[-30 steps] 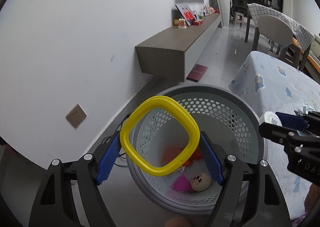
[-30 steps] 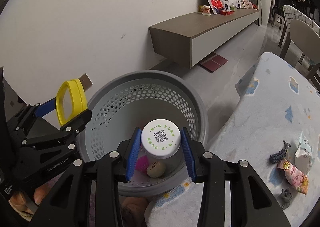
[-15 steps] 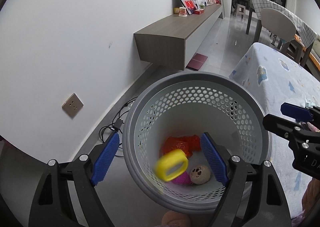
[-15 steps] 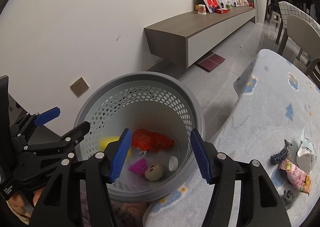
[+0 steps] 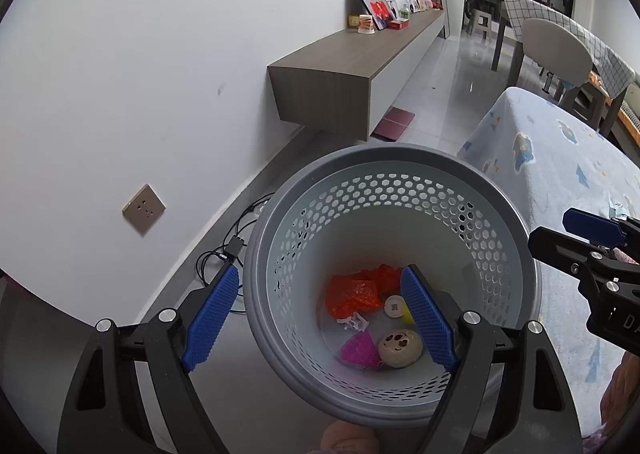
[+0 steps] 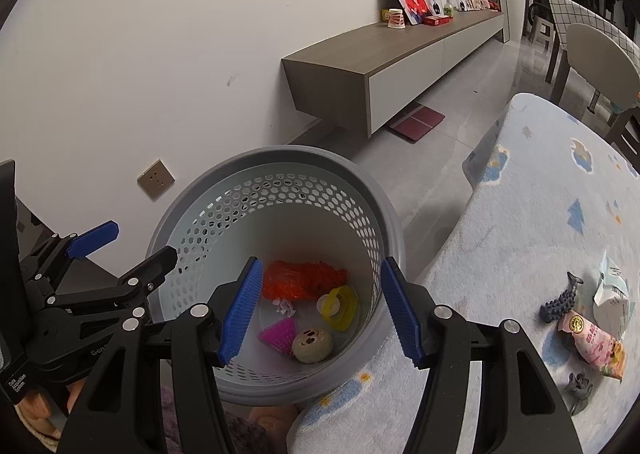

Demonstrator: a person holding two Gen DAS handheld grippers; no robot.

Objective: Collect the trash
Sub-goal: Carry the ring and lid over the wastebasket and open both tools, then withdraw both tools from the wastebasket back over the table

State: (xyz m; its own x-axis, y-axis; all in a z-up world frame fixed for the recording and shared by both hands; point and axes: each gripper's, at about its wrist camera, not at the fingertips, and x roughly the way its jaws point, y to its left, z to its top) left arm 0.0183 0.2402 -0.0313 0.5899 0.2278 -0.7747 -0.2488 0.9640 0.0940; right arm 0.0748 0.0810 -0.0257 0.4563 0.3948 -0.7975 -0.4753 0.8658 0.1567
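Note:
A grey perforated bin (image 5: pixel 400 161) (image 6: pixel 280 157) stands on the floor by the table. Inside lie an orange wrapper (image 5: pixel 352 294) (image 6: pixel 304 278), a yellow ring (image 6: pixel 345 304), a white cap (image 5: pixel 393 305), a pink piece (image 6: pixel 280 334) and a beige face ball (image 5: pixel 400 348) (image 6: pixel 312 345). My left gripper (image 5: pixel 318 322) is open and empty above the bin. My right gripper (image 6: pixel 320 314) is open and empty above it too. On the table lie a pink snack packet (image 6: pixel 592 342), a white carton (image 6: pixel 612 294) and dark toy pieces (image 6: pixel 560 300).
The table has a pale blue patterned cloth (image 6: pixel 540 213). A low wall cabinet (image 5: pixel 352 61) carries photos and a cup. A wall socket (image 5: pixel 143 209) and cables (image 5: pixel 224 250) are left of the bin. Chairs (image 5: pixel 556 49) stand at the back right.
Both grippers opened. The yellow ring fell from the left one and the white-capped jar from the right one into the bin, where they now lie.

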